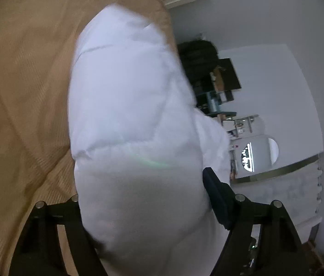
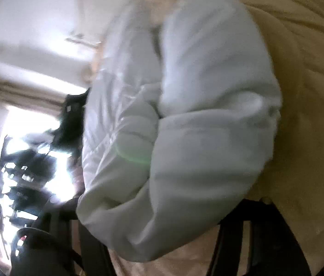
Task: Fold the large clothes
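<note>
No text, label, brand, number or sign can be read in either view; both are blurred and nothing shows legible writing

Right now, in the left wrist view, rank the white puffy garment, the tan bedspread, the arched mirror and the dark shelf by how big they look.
1. white puffy garment and tan bedspread: about alike; the garment is nearest the camera, so unsure.
2. dark shelf
3. arched mirror, smallest, and farther off.
</note>
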{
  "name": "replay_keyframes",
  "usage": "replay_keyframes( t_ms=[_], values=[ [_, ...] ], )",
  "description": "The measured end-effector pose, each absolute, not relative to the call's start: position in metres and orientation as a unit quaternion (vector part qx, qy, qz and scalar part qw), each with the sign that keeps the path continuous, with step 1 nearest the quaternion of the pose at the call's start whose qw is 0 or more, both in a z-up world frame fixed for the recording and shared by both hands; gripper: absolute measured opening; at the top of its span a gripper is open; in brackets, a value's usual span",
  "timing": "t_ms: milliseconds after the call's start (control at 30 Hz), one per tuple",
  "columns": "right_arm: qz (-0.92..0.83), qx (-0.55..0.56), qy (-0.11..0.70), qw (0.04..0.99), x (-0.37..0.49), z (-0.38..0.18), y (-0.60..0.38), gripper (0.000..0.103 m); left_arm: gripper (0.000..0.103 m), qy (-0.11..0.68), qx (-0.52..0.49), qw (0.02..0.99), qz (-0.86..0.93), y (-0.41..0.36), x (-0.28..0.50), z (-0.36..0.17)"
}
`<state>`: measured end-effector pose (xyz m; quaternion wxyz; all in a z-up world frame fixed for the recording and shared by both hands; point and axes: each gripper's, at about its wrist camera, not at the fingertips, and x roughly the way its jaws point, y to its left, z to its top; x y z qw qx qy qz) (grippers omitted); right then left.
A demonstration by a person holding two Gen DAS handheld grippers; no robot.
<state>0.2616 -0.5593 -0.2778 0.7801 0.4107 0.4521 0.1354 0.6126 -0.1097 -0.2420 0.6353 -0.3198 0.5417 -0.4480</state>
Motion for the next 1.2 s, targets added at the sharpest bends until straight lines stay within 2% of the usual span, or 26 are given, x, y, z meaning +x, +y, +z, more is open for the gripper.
replay_keyframes(
  t_ms=[133,233,333,400,433,467,633,733,800,867,933,1033,1100,1200],
  values=[
    [0.18,0.404,0.443,0.779,0.254,-0.254,-0.524,0.059,0.077,0.534,-0.293,0.655,-0.447,-0.06,0.596,-0.202],
    [0.209,0.413,0.454,0.761,0.256,-0.269,-0.496,0.059,0.078,0.537,-0.303,0.665,-0.422,-0.019,0.587,-0.209],
    [0.235,0.424,0.484,0.729,0.26,-0.307,-0.463,0.061,0.079,0.554,-0.317,0.666,-0.385,0.01,0.587,-0.251],
    [0.235,0.435,0.518,0.698,0.266,-0.348,-0.442,0.067,0.085,0.576,-0.363,0.642,-0.353,0.026,0.594,-0.301],
    [0.232,0.436,0.533,0.687,0.268,-0.371,-0.432,0.078,0.088,0.574,-0.401,0.623,-0.351,0.031,0.596,-0.322],
    [0.236,0.448,0.531,0.68,0.267,-0.384,-0.43,0.08,0.088,0.567,-0.419,0.616,-0.352,0.032,0.596,-0.328],
    [0.234,0.455,0.522,0.683,0.272,-0.382,-0.433,0.079,0.087,0.552,-0.382,0.653,-0.351,0.033,0.579,-0.282],
    [0.236,0.471,0.521,0.672,0.271,-0.385,-0.438,0.078,0.087,0.515,-0.354,0.717,-0.308,0.063,0.544,-0.23],
    [0.236,0.473,0.522,0.67,0.272,-0.381,-0.441,0.079,0.087,0.476,-0.301,0.779,-0.276,0.063,0.515,-0.188],
    [0.231,0.462,0.526,0.675,0.271,-0.377,-0.438,0.08,0.088,0.422,-0.19,0.846,-0.265,0.03,0.475,-0.147],
    [0.218,0.444,0.537,0.684,0.27,-0.372,-0.435,0.081,0.091,0.38,-0.12,0.878,-0.266,0.018,0.439,-0.137],
    [0.198,0.411,0.549,0.7,0.266,-0.357,-0.435,0.081,0.091,0.383,-0.06,0.872,-0.298,0.002,0.413,-0.175],
    [0.173,0.376,0.552,0.724,0.255,-0.334,-0.443,0.081,0.089,0.432,-0.025,0.85,-0.302,-0.022,0.408,-0.208],
    [0.137,0.334,0.53,0.767,0.246,-0.293,-0.449,0.078,0.094,0.4,0.044,0.872,-0.278,-0.04,0.387,-0.231]
  ],
)
